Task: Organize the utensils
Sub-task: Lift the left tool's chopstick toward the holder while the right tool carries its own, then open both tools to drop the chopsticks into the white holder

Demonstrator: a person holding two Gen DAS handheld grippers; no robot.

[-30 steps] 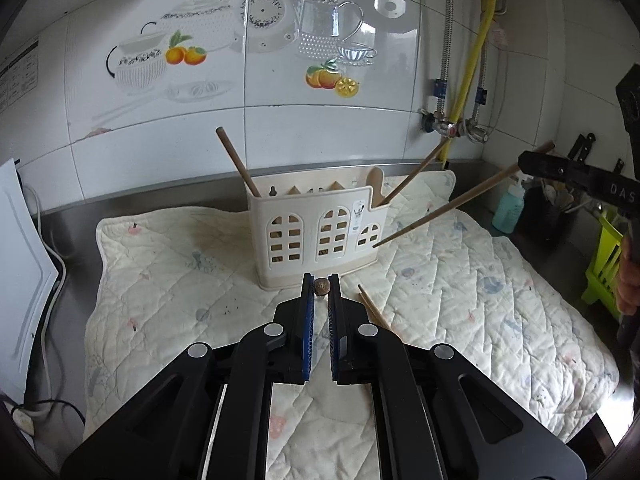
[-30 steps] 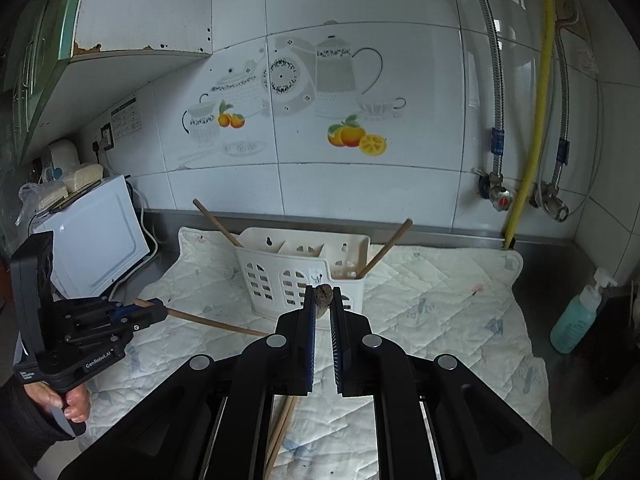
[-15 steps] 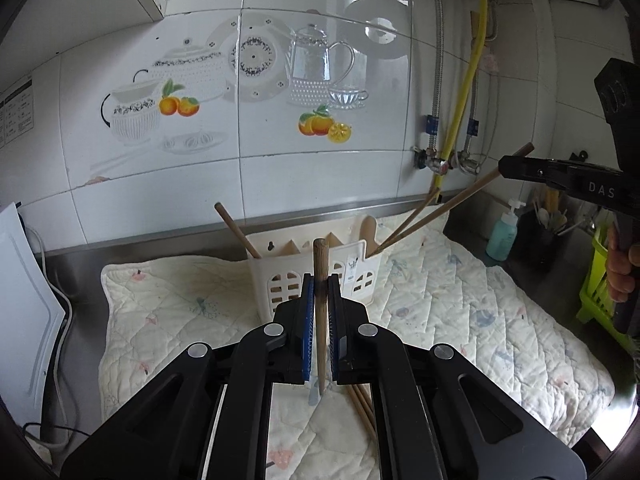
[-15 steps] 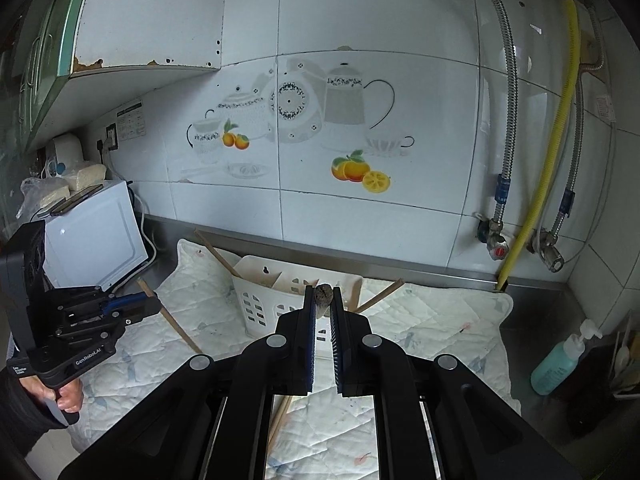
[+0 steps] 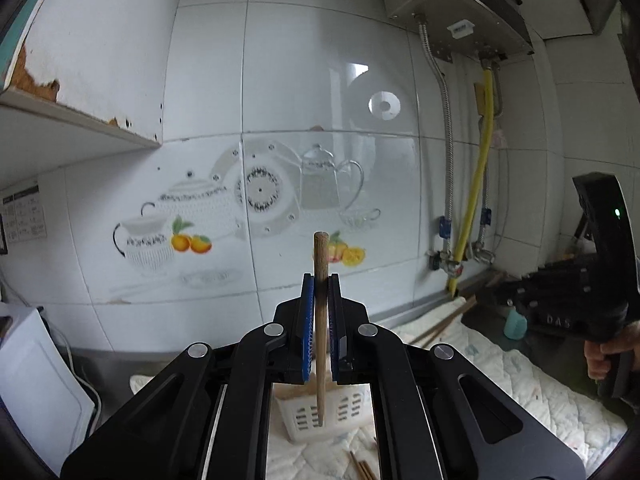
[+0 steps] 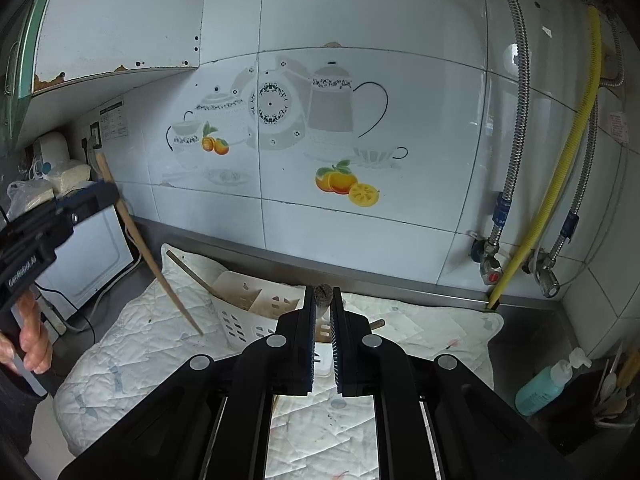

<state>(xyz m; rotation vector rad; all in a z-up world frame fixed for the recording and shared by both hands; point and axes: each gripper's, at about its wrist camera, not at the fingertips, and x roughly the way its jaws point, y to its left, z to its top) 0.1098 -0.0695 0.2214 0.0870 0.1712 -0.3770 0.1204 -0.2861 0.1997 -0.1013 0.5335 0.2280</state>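
Observation:
My left gripper [image 5: 320, 280] is shut on a wooden chopstick [image 5: 321, 344] that stands upright, its lower tip hanging above the white slotted utensil basket [image 5: 308, 420]. From the right wrist view, this left gripper [image 6: 108, 196] is raised at the left with its chopstick [image 6: 160, 276] slanting down toward the quilted cloth [image 6: 420, 328]. My right gripper [image 6: 323, 292] is shut on another chopstick, of which only the butt end [image 6: 323, 295] shows. It sits above the basket [image 6: 244, 316], which holds a leaning stick [image 6: 188, 268]. A couple of loose chopsticks [image 5: 362, 468] lie on the cloth.
A teal soap bottle [image 6: 540, 384] and a dark utensil pot [image 6: 612, 396] stand at the right on the steel counter. A white appliance [image 6: 92, 248] is at the left. A yellow hose [image 6: 560, 160] and metal pipes run down the tiled wall. A wall cabinet [image 5: 60, 80] hangs upper left.
My left gripper has risen well above the cloth and tipped up toward the wall, its chopstick now upright. My right gripper has also lifted, still holding its chopstick.

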